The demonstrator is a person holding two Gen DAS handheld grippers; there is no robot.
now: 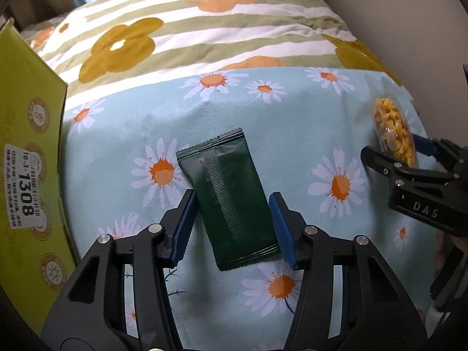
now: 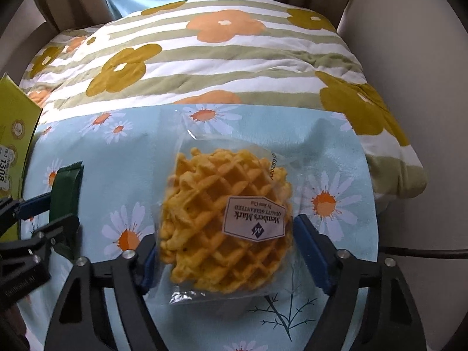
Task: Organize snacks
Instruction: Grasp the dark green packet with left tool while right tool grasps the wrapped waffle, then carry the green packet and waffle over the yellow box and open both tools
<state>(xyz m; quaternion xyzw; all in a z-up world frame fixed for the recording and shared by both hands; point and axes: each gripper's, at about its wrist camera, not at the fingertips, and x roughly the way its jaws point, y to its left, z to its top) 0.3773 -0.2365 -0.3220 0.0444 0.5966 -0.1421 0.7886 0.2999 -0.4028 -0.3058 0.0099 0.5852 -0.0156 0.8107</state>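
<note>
Foil and cellophane: two snacks on the daisy-print blue sheet
Right of the yellow-green cardboard box lies the dark green foil sachet, light and slippery, left gripper clamped across its lower half; further right, the clear-wrapped golden waffle (brittle; take by the sides) sits between the right gripper fingers, whose contact I cannot tell.
</note>
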